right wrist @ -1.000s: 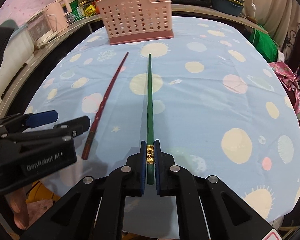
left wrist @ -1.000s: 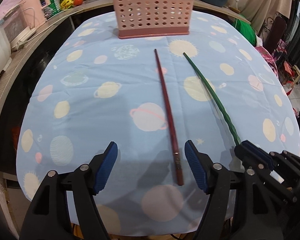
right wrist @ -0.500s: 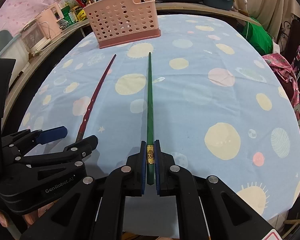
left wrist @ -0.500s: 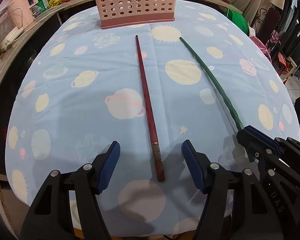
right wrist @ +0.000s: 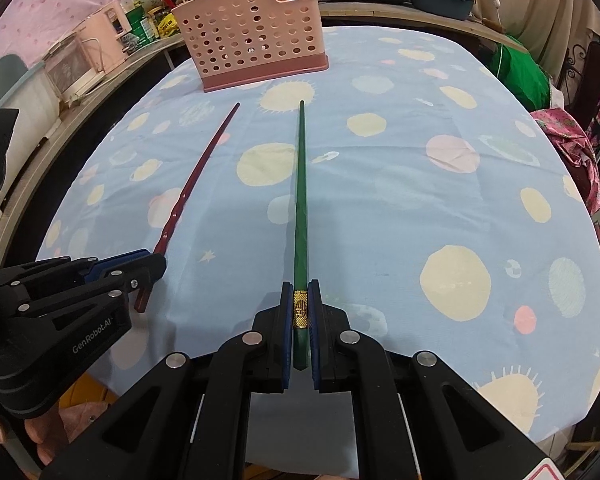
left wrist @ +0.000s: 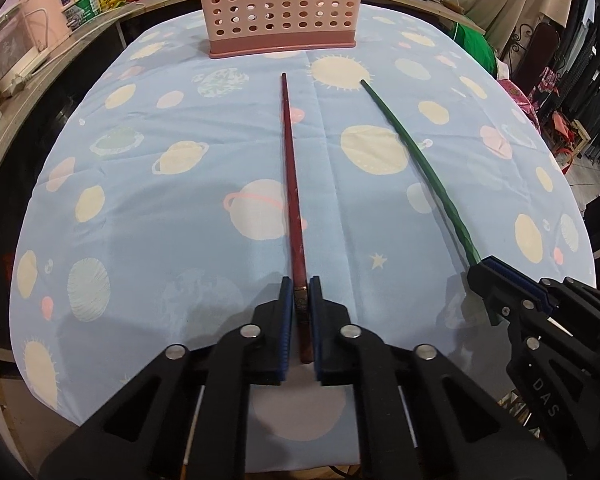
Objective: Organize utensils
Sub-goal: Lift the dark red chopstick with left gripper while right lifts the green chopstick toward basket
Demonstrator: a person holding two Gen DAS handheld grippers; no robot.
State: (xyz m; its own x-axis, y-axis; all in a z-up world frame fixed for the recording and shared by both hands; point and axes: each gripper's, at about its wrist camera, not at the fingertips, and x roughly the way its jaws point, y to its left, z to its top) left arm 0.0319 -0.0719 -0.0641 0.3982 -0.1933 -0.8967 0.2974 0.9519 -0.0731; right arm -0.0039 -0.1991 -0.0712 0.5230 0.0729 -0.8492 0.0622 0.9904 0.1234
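Left gripper (left wrist: 300, 300), mine, has just been closing and now clamps the thick end of the red chopstick (left wrist: 290, 168); right gripper (right wrist: 300, 304) likewise sits clamped on the gilt-banded butt of the green chopstick (right wrist: 300, 200).

Counter (left wrist: 160, 208), ahead of both grippers: draped in a soft, matte blue cloth printed with planets, faintly creased; it would let a thin stick slide a little.

Pink basket (left wrist: 282, 4), far ahead at the cloth's back edge: rigid perforated plastic, straight-walled, with a taller section on one side.

Chopsticks, each running forward from its gripper toward the basket, well apart, lying on the cloth: long, slender, tapering rods, glossy lacquer, the grip ends faintly ridged. I judge them light, stiff and rather slippery, liable to pivot between the pads. The thick end is the sound hold, as it is widest and leaves the tip free to lead into the basket.
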